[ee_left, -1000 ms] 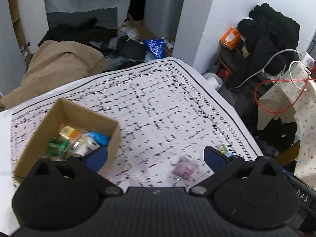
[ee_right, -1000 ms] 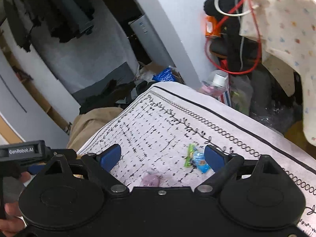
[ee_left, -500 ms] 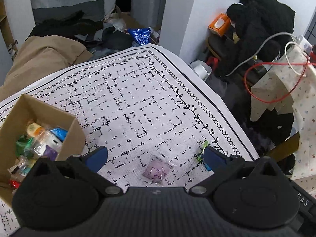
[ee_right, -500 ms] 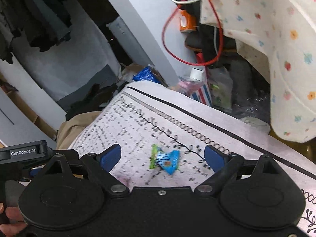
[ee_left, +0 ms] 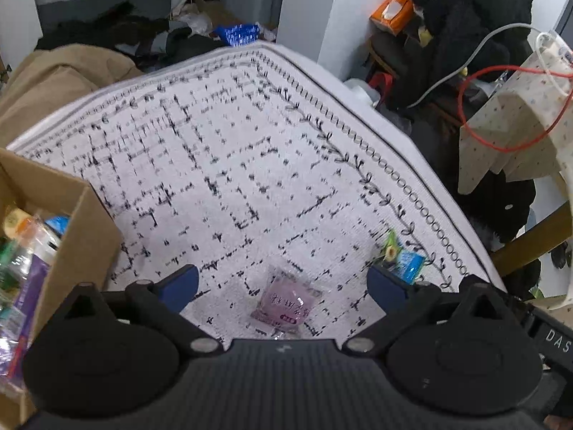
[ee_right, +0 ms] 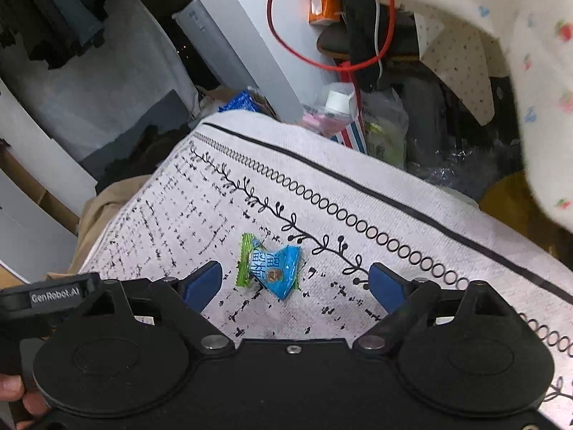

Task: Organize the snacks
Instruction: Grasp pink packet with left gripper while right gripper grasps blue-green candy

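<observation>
Two wide-open, empty grippers: your left gripper [ee_left: 283, 283] straddles the pink packet [ee_left: 284, 304], right gripper [ee_right: 293, 281] frames the blue-green candy [ee_right: 270, 268] nearer its left finger, so likely lower and pinch, then box [ee_left: 82, 229].

1. White cloth [ee_left: 232, 165] with a black scribbly grid and a border of little rings and leafy vines, spread over the whole surface.
2. Tan fabric heap [ee_left: 61, 79] bunched up past the far edge of the cloth.
3. Orange box [ee_left: 392, 12], tissues I think but it's kinda blurry, sitting by the white wall.
4. Big black fluffy garment [ee_left: 476, 10] piled just beside that box.
5. Red cable [ee_right: 283, 36] hanging in a big loop, with a white cable [ee_left: 551, 57] near it.
6. Cream fabric with small flower print [ee_right: 530, 50] draped on the right side.
7. Crinkly blue bag [ee_left: 238, 34] on the floor behind the cloth.
</observation>
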### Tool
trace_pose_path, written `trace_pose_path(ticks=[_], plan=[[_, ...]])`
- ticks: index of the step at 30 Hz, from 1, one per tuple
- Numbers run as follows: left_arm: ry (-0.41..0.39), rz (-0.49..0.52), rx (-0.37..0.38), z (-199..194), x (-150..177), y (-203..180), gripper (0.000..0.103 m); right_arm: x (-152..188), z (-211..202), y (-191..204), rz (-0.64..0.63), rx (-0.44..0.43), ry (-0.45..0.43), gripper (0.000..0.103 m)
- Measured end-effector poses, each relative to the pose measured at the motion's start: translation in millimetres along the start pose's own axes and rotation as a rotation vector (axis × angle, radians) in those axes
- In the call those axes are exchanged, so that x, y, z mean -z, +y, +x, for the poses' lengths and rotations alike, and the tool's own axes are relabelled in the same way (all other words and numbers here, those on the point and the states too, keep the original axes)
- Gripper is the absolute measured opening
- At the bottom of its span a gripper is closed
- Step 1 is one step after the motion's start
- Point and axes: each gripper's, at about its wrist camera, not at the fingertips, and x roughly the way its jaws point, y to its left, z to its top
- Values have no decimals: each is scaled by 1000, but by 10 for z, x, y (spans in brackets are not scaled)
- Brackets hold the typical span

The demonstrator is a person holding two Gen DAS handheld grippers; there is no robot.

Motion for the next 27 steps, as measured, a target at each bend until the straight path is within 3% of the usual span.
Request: trace_pose_path(ticks=[10, 17, 20, 24, 26, 27], plan=[[74, -22, 45, 370, 115, 179, 90, 20, 338, 135, -4, 28, 44, 87], [106, -20, 85, 497, 200, 172, 84, 28, 482, 223, -22, 41, 61, 76], [96, -24, 79, 495, 182, 186, 71, 30, 516, 259, -31, 50, 54, 72], [91, -52, 72, 492, 133, 242, 41, 41, 587, 322, -46, 54, 52, 57], [97, -78, 78, 492, 116, 283, 39, 47, 606, 355, -60, 58, 49, 52], [97, -83, 80, 481, 110, 293, 38, 49, 608, 363, -64, 50, 50, 44]])
